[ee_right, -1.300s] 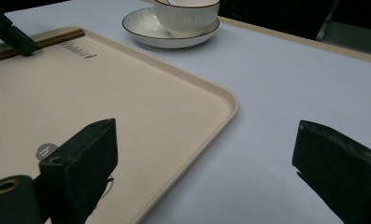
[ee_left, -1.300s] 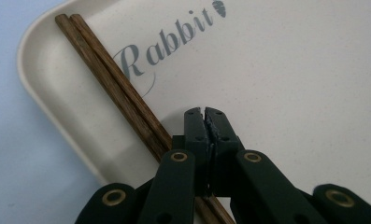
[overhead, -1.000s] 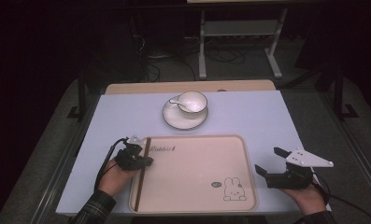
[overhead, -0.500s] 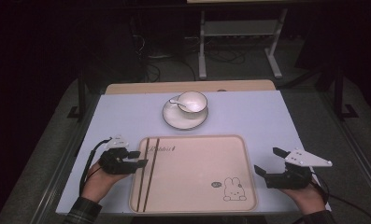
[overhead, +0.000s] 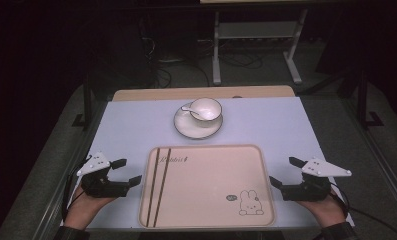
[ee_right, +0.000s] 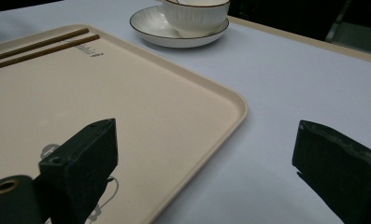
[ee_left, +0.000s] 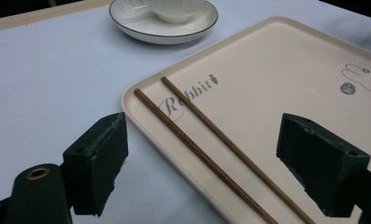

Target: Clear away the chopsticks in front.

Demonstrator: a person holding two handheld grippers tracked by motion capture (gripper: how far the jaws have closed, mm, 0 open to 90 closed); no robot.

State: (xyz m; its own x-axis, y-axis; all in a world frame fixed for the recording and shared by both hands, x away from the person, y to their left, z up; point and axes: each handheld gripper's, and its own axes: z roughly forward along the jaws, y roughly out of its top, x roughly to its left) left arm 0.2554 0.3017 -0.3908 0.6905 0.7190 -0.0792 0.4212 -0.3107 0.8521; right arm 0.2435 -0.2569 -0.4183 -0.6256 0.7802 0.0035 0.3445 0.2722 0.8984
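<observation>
Chopsticks (ee_left: pixel 206 149) dark wood, smooth. Tray (overhead: pixel 206 220) matt beige plastic. Saucer (overhead: pixel 183 127), cup (overhead: pixel 206 111) glossy ceramic. Table (overhead: pixel 136 125) cover matt pale.

two chopsticks (overhead: pixel 157 185) lie on the one tray (overhead: pixel 206 220) — its left part. beyond the tray: one saucer (overhead: pixel 186 131), one cup (overhead: pixel 206 110), one spoon (overhead: pixel 188 108). two tongs — left (overhead: pixel 126 172) and right (overhead: pixel 283 172) of the tray.
</observation>
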